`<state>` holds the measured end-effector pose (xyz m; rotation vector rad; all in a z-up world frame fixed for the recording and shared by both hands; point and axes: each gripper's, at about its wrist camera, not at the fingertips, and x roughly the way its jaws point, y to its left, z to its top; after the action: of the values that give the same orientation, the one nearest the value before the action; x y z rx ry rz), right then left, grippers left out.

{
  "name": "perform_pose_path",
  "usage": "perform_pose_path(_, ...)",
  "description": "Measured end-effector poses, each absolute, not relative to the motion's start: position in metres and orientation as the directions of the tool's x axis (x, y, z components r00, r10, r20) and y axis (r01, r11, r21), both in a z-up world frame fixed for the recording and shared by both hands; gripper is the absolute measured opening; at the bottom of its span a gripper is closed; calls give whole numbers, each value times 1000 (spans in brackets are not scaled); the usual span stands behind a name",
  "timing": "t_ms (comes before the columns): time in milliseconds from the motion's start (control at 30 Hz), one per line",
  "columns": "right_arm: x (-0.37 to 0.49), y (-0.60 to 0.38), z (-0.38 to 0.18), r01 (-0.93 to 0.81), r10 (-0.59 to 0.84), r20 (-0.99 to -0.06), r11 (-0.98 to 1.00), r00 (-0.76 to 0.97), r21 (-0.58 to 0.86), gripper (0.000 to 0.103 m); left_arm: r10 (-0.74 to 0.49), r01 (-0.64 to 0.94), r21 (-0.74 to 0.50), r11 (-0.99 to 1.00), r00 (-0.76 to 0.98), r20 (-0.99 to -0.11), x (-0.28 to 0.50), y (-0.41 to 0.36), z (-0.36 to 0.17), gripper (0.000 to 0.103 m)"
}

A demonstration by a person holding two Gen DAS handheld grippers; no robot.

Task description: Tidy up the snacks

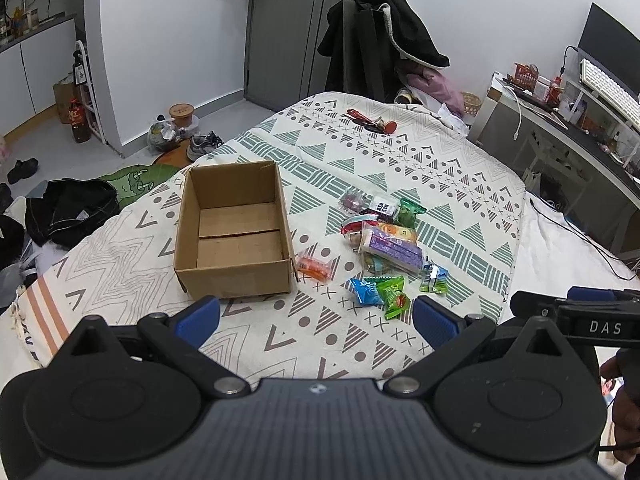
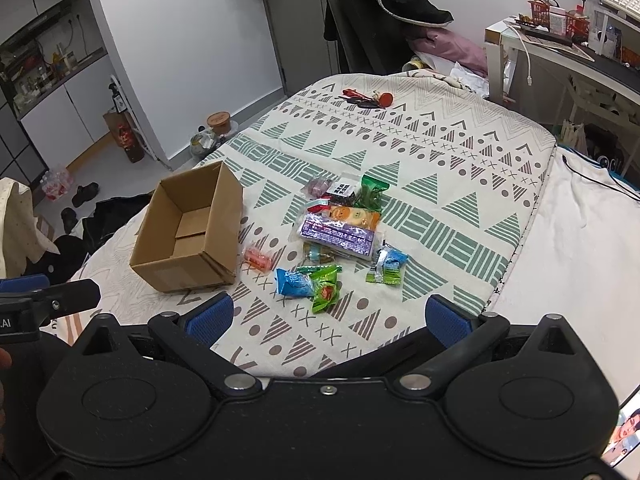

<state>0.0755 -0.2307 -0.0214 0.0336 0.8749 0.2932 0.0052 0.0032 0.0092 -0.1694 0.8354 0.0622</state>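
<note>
Both grippers gape, empty. The snacks (image 2: 340, 232) lie ahead of the right gripper (image 2: 328, 316), nearer it than the left gripper (image 1: 316, 318); box (image 1: 234, 236) to their left.

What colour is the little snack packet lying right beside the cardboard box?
Orange-red, in a clear wrapper; the left wrist view shows it best.

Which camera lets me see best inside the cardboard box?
The left wrist view. There the cardboard box faces the camera almost straight on, so its whole bare floor shows, with no snacks in it. The right wrist view sees the box from the side, and its near wall hides part of the floor.
</note>
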Motion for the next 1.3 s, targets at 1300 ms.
perform_pose_path(1300,79,-230,-23,-228,253,-758,963,602,141,103,-20,-127,-148,981,688,-726,10,3,9,102)
